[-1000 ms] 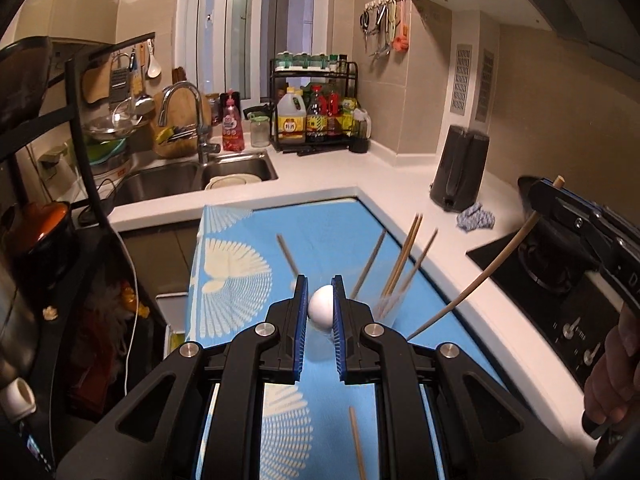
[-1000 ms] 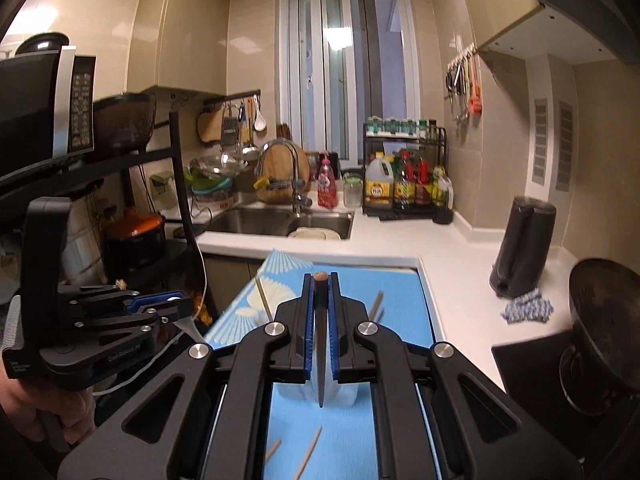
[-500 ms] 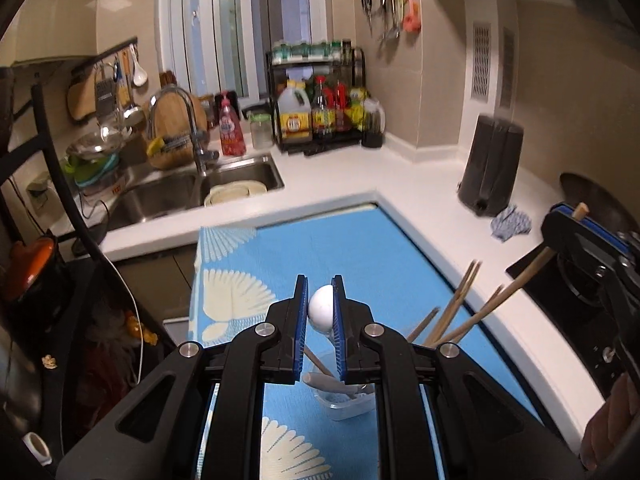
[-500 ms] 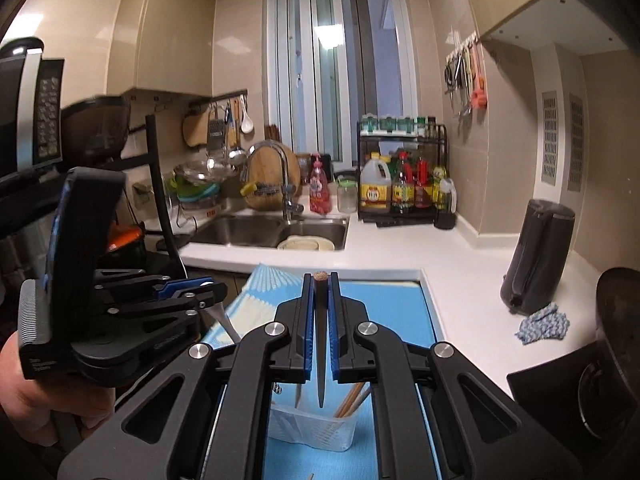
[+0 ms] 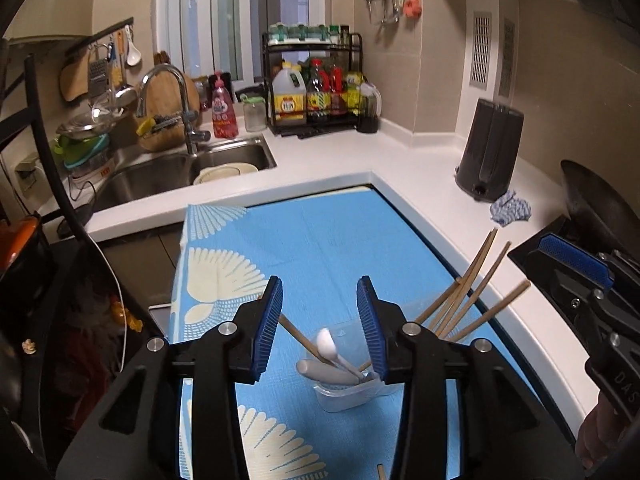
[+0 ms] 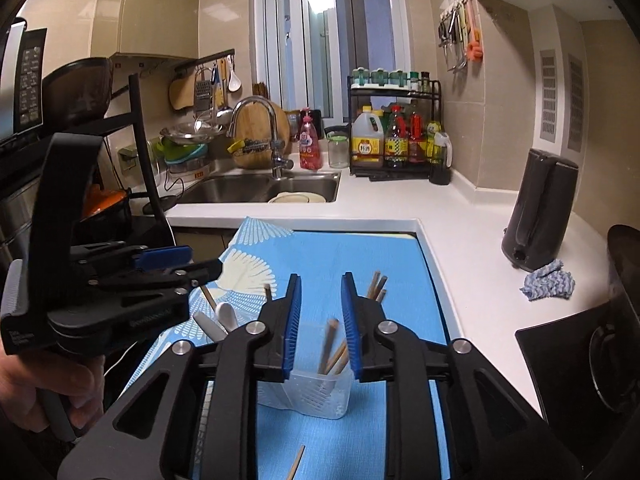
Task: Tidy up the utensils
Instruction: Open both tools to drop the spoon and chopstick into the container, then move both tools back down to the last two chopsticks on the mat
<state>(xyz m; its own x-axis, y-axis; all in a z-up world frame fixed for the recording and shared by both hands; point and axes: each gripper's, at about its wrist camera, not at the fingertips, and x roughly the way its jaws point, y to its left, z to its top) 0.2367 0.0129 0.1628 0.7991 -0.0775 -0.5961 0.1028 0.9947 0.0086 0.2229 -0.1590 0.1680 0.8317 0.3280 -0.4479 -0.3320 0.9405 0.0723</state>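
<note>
Left gripper (image 5: 319, 322) hangs above the blue mat (image 5: 320, 240) on the desk (image 5: 420, 176), jaws spread wide, nothing between the pads. Right gripper (image 6: 320, 320) likewise parted and holding nothing.

Clear plastic holder (image 5: 344, 394) stands on the mat directly below and just ahead of the left gripper; in the right wrist view the same holder (image 6: 316, 396) sits under the gap of the right gripper. Inside it: a white spoon (image 5: 326, 342) and a grey handle (image 5: 326, 372), both leaning toward the left gripper's left finger, plus one chopstick (image 5: 298, 334) angled the same way. A bundle of chopsticks (image 5: 468, 288) fans out of the holder past the left gripper's right finger, tips reaching over the mat edge toward the white desk.

Loose chopstick (image 6: 296, 466) lies flat on the mat below the right gripper, near its left finger base. Another stick end (image 5: 382, 472) shows at the bottom edge of the left wrist view.

Surroundings: sink (image 5: 168, 172) with tap (image 5: 176, 104) far ahead and left of both grippers; bottle rack (image 5: 316, 88) straight ahead at the wall; dark kettle (image 6: 540, 216) and a crumpled blue cloth (image 6: 548, 280) ahead and right of the right gripper; stove (image 6: 576, 360) hard right. The left gripper's body crowds the right wrist view's left side, close by the spoon.
</note>
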